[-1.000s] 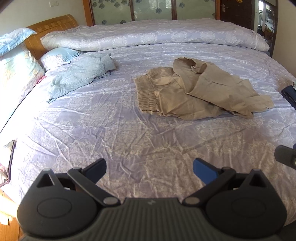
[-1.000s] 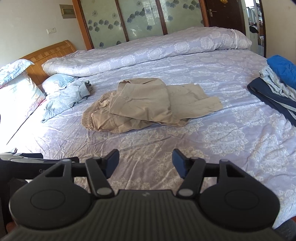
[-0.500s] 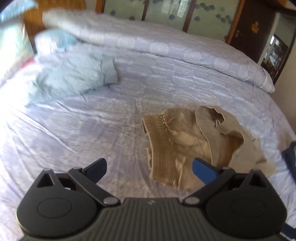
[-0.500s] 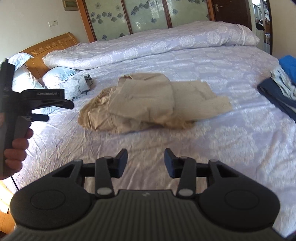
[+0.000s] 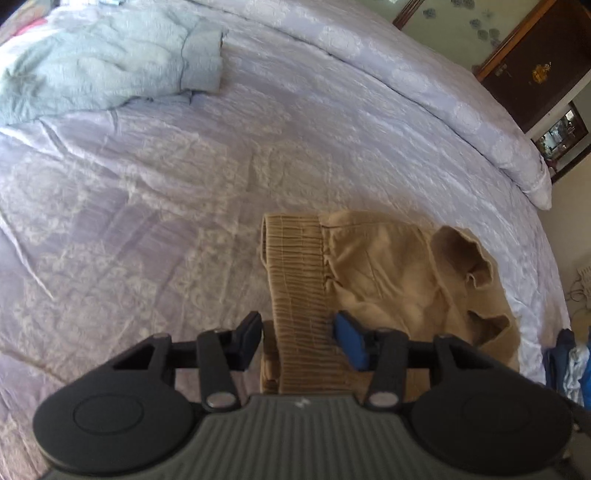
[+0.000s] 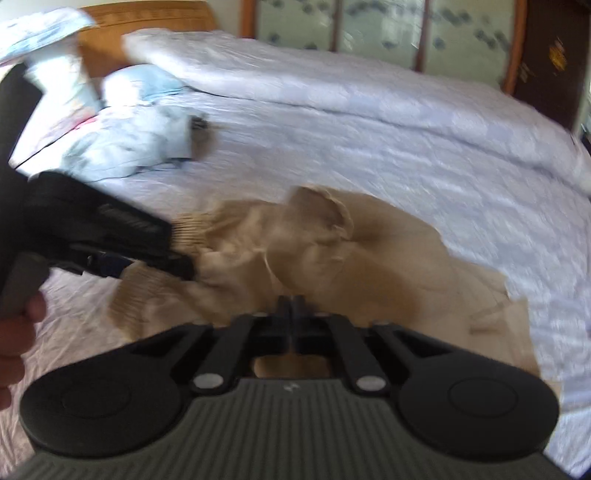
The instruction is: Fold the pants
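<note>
Crumpled tan pants [image 5: 384,273] lie on the lilac bedspread [image 5: 147,192]. Their ribbed waistband [image 5: 295,280] runs toward me between the fingers of my left gripper [image 5: 297,341], which is open around it, jaws partly closed in. In the right wrist view the pants [image 6: 369,251] are blurred. My right gripper [image 6: 291,317] is shut, its tips pressed together over the tan cloth; whether cloth is pinched I cannot tell. The left gripper [image 6: 110,236] shows there at the waistband [image 6: 192,225].
A light blue garment [image 5: 110,62] lies at the far left of the bed. A rolled lilac duvet [image 5: 424,85] runs along the far side. Dark and blue clothes [image 5: 569,365] sit at the right edge. Pillows and a wooden headboard [image 6: 147,22] stand far left.
Both grippers moved forward and down onto the pants. The left jaws narrowed around the waistband. The right jaws went from open to shut.
</note>
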`<act>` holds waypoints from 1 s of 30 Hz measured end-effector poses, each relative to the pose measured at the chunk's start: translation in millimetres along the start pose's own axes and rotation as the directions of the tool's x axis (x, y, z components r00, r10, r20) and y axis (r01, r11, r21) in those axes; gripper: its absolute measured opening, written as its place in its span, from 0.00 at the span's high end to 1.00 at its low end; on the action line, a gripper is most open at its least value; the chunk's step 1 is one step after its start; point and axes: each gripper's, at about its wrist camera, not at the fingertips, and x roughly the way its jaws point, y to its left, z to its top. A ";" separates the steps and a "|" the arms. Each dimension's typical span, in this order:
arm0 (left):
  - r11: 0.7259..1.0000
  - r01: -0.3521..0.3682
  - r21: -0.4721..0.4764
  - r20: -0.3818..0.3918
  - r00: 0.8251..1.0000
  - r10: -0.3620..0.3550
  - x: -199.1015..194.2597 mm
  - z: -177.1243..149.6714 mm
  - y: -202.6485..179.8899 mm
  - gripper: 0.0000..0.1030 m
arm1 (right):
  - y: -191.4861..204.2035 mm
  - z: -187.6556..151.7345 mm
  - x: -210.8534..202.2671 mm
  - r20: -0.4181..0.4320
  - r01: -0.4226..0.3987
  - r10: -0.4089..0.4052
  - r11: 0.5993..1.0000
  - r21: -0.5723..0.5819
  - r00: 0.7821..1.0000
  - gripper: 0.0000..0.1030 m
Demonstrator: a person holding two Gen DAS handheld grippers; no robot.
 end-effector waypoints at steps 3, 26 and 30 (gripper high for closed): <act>0.998 0.011 0.056 0.056 0.998 -0.014 -19.6 -7.5 -7.5 0.73 | -46.5 -6.4 -41.2 0.079 -0.027 0.014 0.985 0.172 0.997 0.97; 0.952 0.170 0.256 0.120 0.971 -0.206 -152.9 -140.8 -5.5 0.17 | -188.0 -125.5 -188.5 0.087 0.215 -0.305 0.822 0.527 0.948 0.43; 0.964 0.231 0.129 0.105 0.964 -0.245 -134.2 -108.6 -4.2 0.08 | -200.2 -90.7 -143.6 0.128 0.115 -0.204 0.862 0.494 0.971 0.27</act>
